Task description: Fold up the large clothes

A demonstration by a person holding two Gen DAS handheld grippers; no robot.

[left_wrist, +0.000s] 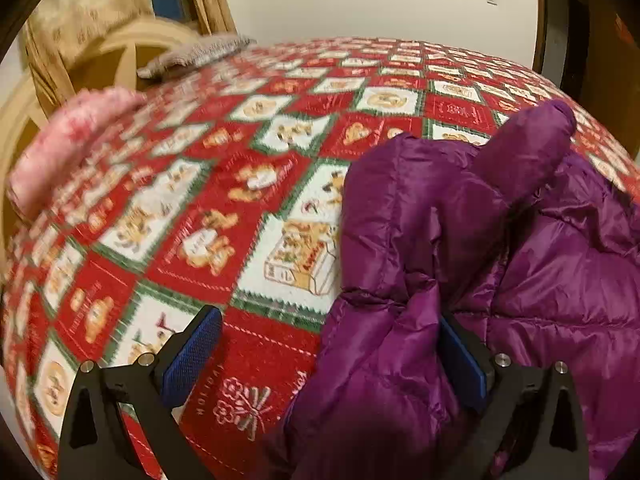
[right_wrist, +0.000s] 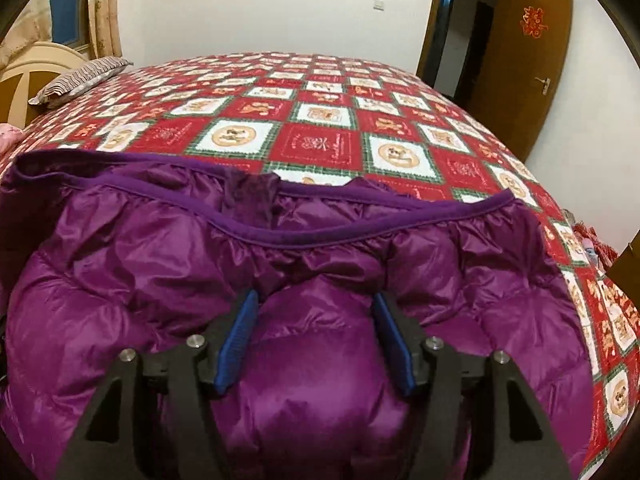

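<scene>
Bedspread (right_wrist: 320, 128) carried the jacket (right_wrist: 280, 280). Left gripper (left_wrist: 332, 344) gaped wide, holding nothing; right gripper (right_wrist: 316, 340) half-open, straddling (not pinching) padding. Slick fabric might slip, spoiling the fold.

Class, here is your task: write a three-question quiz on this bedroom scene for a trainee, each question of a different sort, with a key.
1. True or false: the purple jacket lies on a plain blue sheet.
2. What lies at the far left corner of the bed? A. striped pillow B. book C. shoe
3. Fill in: the jaws of the left gripper stand ____.

Key: 1 false; 2 A; 3 open.
</scene>
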